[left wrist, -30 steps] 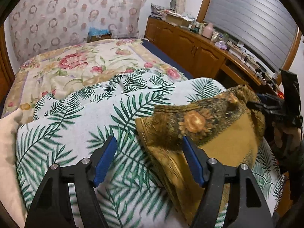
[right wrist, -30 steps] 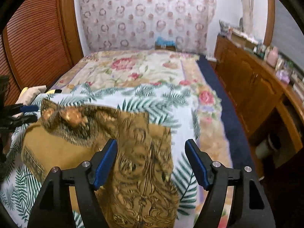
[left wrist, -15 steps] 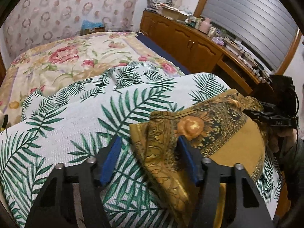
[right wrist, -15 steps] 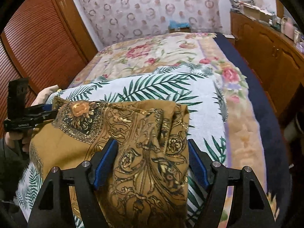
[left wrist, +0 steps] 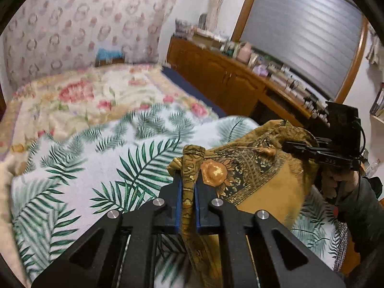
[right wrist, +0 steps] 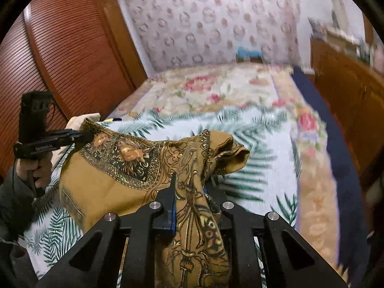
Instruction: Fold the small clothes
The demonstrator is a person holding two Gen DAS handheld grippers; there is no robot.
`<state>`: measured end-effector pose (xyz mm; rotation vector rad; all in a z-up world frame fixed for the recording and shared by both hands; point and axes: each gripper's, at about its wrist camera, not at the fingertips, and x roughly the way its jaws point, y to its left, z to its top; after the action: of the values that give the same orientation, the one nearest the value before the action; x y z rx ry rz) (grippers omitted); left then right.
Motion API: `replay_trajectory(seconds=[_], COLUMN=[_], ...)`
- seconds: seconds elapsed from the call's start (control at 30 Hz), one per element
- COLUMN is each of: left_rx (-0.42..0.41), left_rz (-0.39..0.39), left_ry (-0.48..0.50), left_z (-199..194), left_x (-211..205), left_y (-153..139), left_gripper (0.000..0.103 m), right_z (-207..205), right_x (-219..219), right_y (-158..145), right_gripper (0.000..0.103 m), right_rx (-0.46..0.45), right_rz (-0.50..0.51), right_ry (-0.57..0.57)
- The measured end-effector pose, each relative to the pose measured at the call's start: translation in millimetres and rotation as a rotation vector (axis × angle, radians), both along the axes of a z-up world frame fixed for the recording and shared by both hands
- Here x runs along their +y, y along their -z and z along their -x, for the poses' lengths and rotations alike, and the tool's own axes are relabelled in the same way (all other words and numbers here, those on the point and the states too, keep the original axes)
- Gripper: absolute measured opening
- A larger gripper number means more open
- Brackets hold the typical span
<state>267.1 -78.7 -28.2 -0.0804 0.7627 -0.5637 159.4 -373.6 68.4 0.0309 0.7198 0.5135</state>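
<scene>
A mustard-gold scarf [left wrist: 268, 192] with black paisley borders and orange sunflower medallions lies on the near end of the bed, draped over a white palm-leaf blanket [left wrist: 100, 168] and lifted at two corners so that it sags between them. The cloth looks thin and soft, its plain ochre centre framed by dense, ornate printed bands. In the left wrist view the left gripper [left wrist: 188, 204] has just been closing and now pinches a bunched corner of the scarf between its blue pads, the fabric rising in a twisted ridge above the black fingers. In the right wrist view the right gripper [right wrist: 189, 204] has likewise just been closing and clamps another gathered corner, folds of cloth spilling forward over the jaws. Both grippers angle downward toward the blanket. Each view shows the opposite tool at the scarf's far edge: a hand [right wrist: 39, 170] in a dark sleeve grasps the pistol-style handle of the left tool. Beyond the palm-leaf blanket, a cream floral quilt [right wrist: 216, 88] with pink roses covers the bed. Left of the bed stand reddish louvred wooden doors [right wrist: 60, 52]; right of it runs a brown wooden cabinet [left wrist: 216, 74] cluttered with small items. Behind the bed hangs a pale curtain [right wrist: 211, 16] patterned with rings.
</scene>
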Motion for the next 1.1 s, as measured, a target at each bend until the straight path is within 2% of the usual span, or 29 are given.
replay_trajectory(seconds=[0.13, 0.37, 0.53, 0.7, 0.87, 1.1], left_rx=[-0.078, -0.198, -0.255, -0.291, -0.300, -0.181], left_rz=[0.027, 0.080, 0.086, 0.099, 0.094, 0.039], left_ry=[-0.025, -0.130, -0.233, -0.364, -0.519, -0.692], left_z=[30.8, 73.5, 97.5, 113.9, 129.8, 141.3], left_x=[12.6, 60.1, 108.4, 161.8, 213.5, 261.9], left_y=[-24.6, -59.0, -74.5, -81.6, -67.3, -4.4], left_gripper=[0.009, 0.009, 0.009, 0.009, 0.009, 0.009], right_z=[13.5, 33.3, 28.8, 2.4, -49.0, -102.3], right_x=[5.3, 35.0, 83.4, 141.4, 212.0, 328.8], right_y=[-24.1, -63.9, -89.2, -107.6, -118.4, -112.3], right_gripper=[0.016, 0.015, 0.015, 0.015, 0.015, 0.015], right_rx=[-0.067, -0.199, -0.267, -0.317, -0.341, -0.337], right_rz=[-0.018, -0.015, 0.023, 0.059, 0.121, 0.287], right_ry=[-0.019, -0.089, -0.193, -0.306, -0.437, -0.655])
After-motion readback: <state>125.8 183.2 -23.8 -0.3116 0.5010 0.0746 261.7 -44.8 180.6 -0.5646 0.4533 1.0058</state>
